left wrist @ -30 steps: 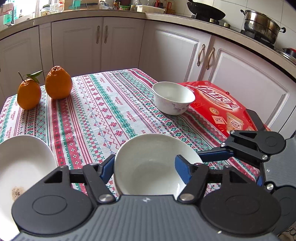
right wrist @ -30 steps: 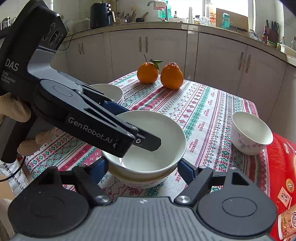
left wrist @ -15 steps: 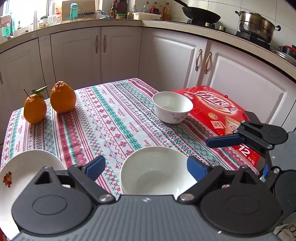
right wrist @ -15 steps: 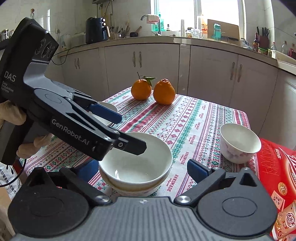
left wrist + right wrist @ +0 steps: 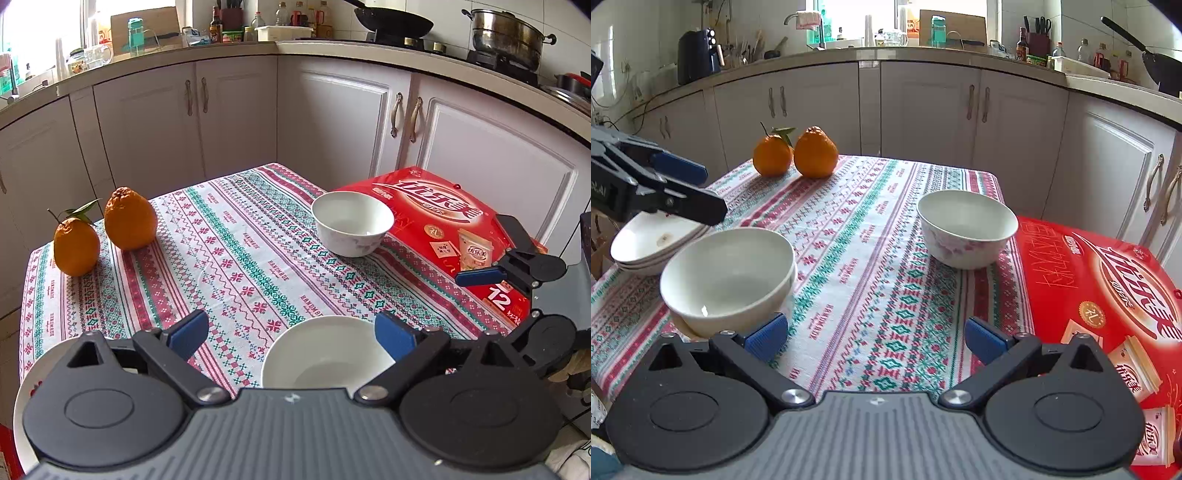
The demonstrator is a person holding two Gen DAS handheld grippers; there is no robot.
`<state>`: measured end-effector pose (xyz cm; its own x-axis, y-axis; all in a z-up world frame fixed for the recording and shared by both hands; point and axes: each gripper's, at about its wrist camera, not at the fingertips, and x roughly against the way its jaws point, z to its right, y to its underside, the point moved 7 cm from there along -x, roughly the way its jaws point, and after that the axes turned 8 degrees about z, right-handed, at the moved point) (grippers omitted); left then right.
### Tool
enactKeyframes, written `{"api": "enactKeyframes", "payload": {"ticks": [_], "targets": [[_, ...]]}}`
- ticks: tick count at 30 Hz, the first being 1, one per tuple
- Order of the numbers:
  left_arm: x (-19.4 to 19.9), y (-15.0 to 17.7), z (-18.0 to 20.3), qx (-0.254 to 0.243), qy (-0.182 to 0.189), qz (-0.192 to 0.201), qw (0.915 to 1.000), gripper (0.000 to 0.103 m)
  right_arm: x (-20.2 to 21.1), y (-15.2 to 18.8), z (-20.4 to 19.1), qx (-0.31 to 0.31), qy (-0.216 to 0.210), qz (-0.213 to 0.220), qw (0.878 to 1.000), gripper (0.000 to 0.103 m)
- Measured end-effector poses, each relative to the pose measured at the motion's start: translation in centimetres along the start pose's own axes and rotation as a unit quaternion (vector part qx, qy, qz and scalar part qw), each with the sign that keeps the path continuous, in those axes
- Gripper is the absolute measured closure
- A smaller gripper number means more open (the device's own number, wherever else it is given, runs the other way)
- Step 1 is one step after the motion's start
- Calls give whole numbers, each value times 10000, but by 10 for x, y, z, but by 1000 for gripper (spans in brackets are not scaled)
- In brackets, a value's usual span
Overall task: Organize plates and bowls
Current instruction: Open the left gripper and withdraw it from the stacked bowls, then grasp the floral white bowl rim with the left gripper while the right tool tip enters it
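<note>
Left wrist view looks down on the table (image 5: 236, 236), covered by a cloth with red and green woven bands, which serves as the landmark for everything else. On its right end, partly overhanging the edge, lies the red box (image 5: 443, 218), the largest item; the right wrist view shows it too (image 5: 1108, 288), flat with its printed lid up. At the table's near left corner sits a stack of plates (image 5: 653, 243), white and shallow, the top one marked with a small brownish spot. Just beside the stack, toward the middle of the near edge, stand the stacked bowls (image 5: 727, 273), one white bowl nested inside another. A single flowered bowl (image 5: 966, 227) stands upright near the table's right side, touching or almost touching the red box. At the far left corner stand two oranges (image 5: 796, 151), side by side, one with a leafy stem.

The left gripper (image 5: 291, 332) hovers over the near edge with its jaws spread wide; the rim of the stacked bowls (image 5: 325, 350) shows below between the blue pads, but neither pad presses on it. The right gripper (image 5: 875, 338) also has its jaws fully apart, with only cloth between them and the stacked bowls just outside its left finger. Both sets of jaws have just been opening.
</note>
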<state>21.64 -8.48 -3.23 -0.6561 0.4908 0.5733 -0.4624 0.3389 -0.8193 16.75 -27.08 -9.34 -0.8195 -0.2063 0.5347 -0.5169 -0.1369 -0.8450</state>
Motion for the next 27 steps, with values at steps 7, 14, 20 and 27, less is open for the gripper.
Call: {"api": "enactKeyframes", "payload": {"ticks": [7,14,20,27], "targets": [[-22,-12,12,-174,113,-70,9998,7,-15,18,18,85,181,-280,9994,0],[-46,-23,22,-352,229,-171,9990,7,-28,35,20,13,22,-640,9979,0],[-66,-33,30,-517,370,-227,9977,7,-27,37,19,23,-59,-526,9986,0],[-100,-46,38,-692,535,-327,9956,7,-28,36,26,81,-141,-469,9988,0]]}}
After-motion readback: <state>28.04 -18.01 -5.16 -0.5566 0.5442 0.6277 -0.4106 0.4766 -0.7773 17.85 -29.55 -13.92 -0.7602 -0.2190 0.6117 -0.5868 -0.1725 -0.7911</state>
